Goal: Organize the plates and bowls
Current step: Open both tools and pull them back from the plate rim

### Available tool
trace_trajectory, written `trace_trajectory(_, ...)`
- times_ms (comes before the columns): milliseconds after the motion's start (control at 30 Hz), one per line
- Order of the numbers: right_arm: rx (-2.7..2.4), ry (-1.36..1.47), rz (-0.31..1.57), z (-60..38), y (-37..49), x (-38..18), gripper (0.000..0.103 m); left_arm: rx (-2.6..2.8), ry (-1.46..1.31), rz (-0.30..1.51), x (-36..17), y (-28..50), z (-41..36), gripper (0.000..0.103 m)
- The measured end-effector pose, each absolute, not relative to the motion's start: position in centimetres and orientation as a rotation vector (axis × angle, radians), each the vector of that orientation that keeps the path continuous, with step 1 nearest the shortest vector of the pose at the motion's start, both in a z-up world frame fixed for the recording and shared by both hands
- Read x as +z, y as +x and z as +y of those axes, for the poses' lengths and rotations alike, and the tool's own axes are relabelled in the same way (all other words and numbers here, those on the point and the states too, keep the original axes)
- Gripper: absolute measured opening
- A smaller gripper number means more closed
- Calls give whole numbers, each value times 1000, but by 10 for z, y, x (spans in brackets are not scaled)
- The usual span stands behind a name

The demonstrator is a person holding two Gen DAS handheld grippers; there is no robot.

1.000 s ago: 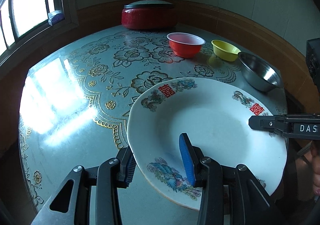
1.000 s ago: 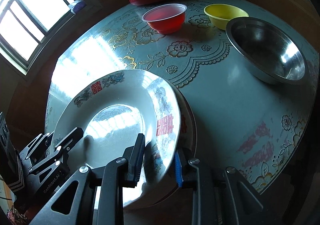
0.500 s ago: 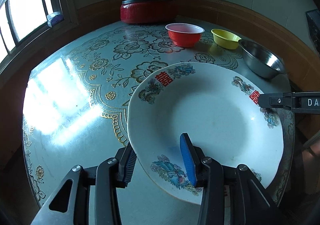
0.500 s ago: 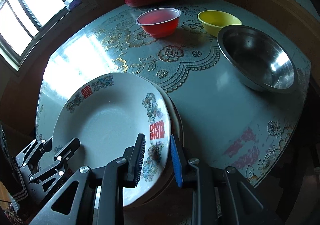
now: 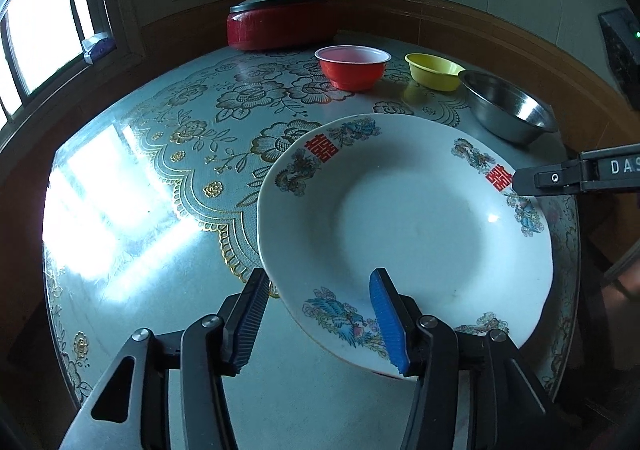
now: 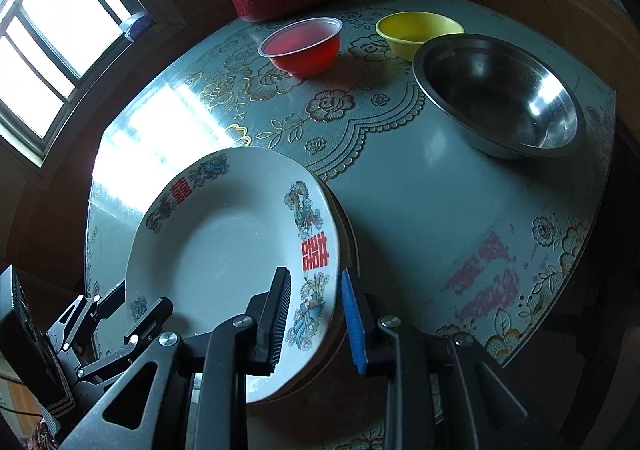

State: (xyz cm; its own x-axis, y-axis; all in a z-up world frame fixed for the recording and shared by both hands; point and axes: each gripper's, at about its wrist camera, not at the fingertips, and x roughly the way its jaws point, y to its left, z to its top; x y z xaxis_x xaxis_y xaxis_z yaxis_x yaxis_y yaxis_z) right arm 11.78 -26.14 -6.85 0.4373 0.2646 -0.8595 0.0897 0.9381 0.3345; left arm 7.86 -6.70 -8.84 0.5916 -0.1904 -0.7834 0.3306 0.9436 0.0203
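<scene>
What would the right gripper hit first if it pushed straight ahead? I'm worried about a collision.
Most likely the white plate: the right gripper has its open jaws on either side of the plate's near rim, so the rim would run into the gripper's throat. The metal bowl sits farther off to the side.

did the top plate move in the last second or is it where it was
Yes. In the right wrist view the top plate has tipped flatter onto the plate below, judged against the steel bowl.

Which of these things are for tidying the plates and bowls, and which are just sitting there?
For the job:
white plate
red bowl
yellow bowl
steel bowl
left gripper
right gripper

Just sitting there:
red lidded pot
flowered tablecloth
</scene>
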Motion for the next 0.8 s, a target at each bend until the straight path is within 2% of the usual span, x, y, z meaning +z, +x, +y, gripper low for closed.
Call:
trace_trajectory(367, 103, 410, 1140, -266, 116, -75, 28, -249, 34, 896, -75, 90, -40, 58)
trace_trajectory(800, 111, 438, 1082, -285, 107, -54, 28, -240, -70, 835, -33, 106, -42, 79)
